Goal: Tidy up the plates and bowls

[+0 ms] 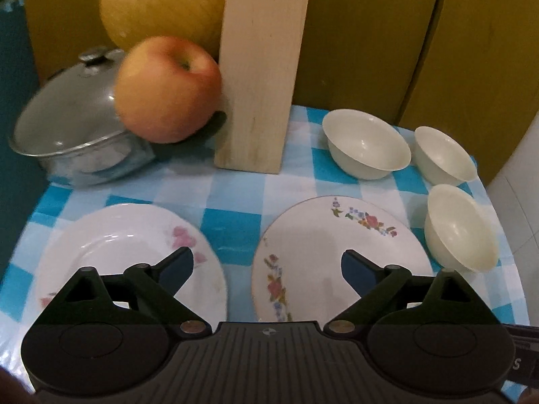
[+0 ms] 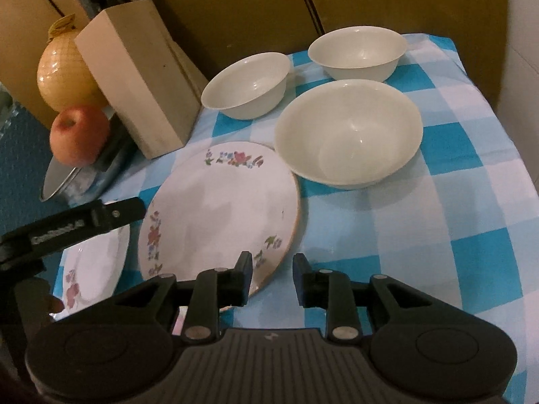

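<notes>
While both jaws gape empty, 2 floral plates (image 1: 337, 252) adjoin 3 plain cream bowls (image 1: 365, 143).

The cloth (image 2: 471, 202) over the bench is a check of sky blue, pale blue and white squares. The right-hand plate (image 2: 219, 202) is white with a thin gold rim and sprays of red, blue and purple flowers with green leaves. The left-hand plate (image 1: 111, 245) is white with faint pink blossoms. The three bowls (image 2: 350, 134) (image 2: 247, 84) (image 2: 357, 52) are plain cream-white. The apple (image 1: 165, 91) is orange-red fading to yellow. The melon (image 1: 158, 0) is yellow under a fine net pattern. The block (image 1: 262, 67) is pale wood with light grain. The pot (image 1: 74, 128) is dull silver-grey. Both grippers (image 1: 267, 266) (image 2: 273, 269) are matt black with dark blue pads.
</notes>
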`<state>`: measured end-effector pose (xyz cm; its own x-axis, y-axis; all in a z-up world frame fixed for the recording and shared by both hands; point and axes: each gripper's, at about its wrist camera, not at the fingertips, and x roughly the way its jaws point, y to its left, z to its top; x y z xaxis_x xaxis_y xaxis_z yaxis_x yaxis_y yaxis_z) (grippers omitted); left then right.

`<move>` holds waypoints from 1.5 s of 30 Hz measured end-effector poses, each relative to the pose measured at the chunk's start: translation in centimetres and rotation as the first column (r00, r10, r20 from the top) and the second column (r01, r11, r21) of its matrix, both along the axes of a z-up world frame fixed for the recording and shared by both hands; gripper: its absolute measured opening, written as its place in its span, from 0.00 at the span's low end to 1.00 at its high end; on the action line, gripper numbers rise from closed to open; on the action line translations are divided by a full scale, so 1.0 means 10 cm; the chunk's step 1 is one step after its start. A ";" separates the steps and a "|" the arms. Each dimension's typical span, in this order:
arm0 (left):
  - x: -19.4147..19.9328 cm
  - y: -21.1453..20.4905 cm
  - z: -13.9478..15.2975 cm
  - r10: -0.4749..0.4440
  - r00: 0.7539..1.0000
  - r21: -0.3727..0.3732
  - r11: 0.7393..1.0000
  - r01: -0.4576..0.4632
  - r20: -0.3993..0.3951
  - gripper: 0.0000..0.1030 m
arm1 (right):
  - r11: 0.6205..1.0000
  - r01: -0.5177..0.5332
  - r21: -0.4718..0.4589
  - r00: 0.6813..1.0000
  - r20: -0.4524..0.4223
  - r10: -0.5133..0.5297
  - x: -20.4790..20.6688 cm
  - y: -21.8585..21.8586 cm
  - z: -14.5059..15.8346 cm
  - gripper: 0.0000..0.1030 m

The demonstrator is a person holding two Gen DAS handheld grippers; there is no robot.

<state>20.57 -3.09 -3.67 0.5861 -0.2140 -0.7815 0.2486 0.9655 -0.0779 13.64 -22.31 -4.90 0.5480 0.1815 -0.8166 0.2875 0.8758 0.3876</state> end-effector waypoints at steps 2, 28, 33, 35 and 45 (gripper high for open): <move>0.10 -0.02 -0.07 -0.009 1.000 -0.019 1.000 0.009 -0.026 0.94 | 1.000 0.009 0.003 1.000 0.000 -0.009 0.04 -0.02 -0.02 0.21; 0.26 -0.27 -0.38 -0.108 0.990 0.022 0.994 0.111 -0.091 0.87 | 0.999 0.043 0.026 0.999 0.019 -0.043 0.24 -0.03 -0.14 0.14; 0.33 -0.14 -0.35 -0.072 0.993 -0.009 0.997 0.072 -0.090 0.84 | 0.996 0.058 0.065 0.998 0.036 -0.060 0.32 -0.04 -0.12 0.14; 0.34 -0.12 -0.35 -0.074 0.993 -0.021 0.997 0.072 -0.097 0.84 | 0.994 0.062 0.085 0.998 0.001 -0.062 0.33 -0.06 -0.19 0.14; 0.33 -0.23 -0.42 -0.103 0.993 0.059 0.993 0.106 -0.053 0.90 | 0.992 0.050 0.119 0.999 0.014 -0.052 0.33 -0.09 -0.26 0.20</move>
